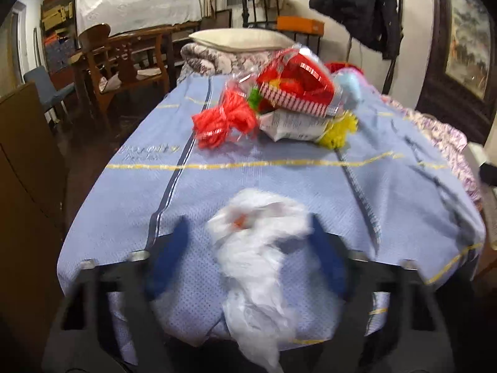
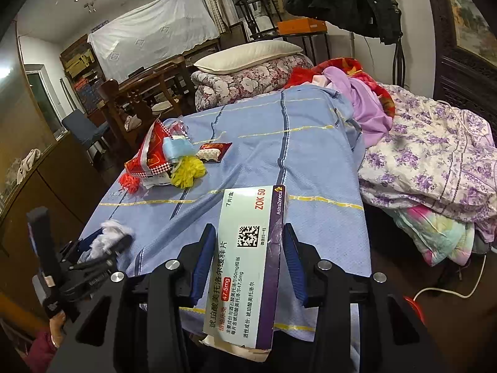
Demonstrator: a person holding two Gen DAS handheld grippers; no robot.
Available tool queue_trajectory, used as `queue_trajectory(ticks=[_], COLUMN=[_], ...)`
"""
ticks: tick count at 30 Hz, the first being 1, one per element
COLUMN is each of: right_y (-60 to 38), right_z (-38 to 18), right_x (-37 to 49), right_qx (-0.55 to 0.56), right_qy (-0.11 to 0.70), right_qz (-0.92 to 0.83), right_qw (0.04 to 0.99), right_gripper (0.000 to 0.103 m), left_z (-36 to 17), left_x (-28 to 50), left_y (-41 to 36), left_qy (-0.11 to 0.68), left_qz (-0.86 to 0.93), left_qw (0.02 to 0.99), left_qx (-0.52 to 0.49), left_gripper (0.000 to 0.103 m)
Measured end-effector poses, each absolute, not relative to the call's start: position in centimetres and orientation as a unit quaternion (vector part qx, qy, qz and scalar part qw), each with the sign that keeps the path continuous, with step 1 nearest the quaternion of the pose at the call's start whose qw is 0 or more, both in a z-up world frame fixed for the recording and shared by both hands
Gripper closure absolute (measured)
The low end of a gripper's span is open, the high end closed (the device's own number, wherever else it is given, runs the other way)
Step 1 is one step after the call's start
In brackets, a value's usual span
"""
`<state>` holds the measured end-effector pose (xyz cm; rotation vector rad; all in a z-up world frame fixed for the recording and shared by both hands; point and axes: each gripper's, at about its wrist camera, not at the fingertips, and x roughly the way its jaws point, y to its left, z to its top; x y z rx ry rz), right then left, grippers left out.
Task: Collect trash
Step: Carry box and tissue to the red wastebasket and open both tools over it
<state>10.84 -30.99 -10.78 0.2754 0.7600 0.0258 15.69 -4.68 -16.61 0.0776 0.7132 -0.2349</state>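
**White plastic at the near edge, medicine box held**

Crumpled white plastic bag (image 1: 257, 258) lies at the bed's (image 1: 403, 186) near edge, between the left gripper's (image 1: 248, 233) spread fingers; whether the pads press it is blurred, so I cannot tell. The right gripper (image 2: 248, 236) pinches an upright medicine box (image 2: 245, 267) by its long sides, apparently for carrying. More trash, a red wrapper pile (image 1: 279, 105), waits mid-bed.

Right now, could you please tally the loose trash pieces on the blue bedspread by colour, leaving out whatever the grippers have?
Red: 3: mesh bundle, striped bag, small packet
Yellow: 1: mesh bundle
White: 1: printed packet
Pale blue: 1: face mask
Total: 6
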Motion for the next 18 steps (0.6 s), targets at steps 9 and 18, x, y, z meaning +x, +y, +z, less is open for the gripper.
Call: queue_trajectory(ticks=[9,18], right_y=[-32.4,-39.3], right_z=[-9.4,-7.7], right_x=[9.0,1.7], right_qx=[0.122,0.160], right_qy=[0.351,0.323], right_qz=[-0.002,-0.055], right_qw=[0.928,0.931], right_gripper=[0.059,0.059], left_z=[-12.9,-9.5], left_x=[12.6,9.0], left_y=[-6.0,-12.7], left_qy=[0.316,0.310], left_qz=[-0.170,-0.283], left_qw=[0.932,0.905], left_qx=[0.050,0.068], left_gripper=[0.080,0.080])
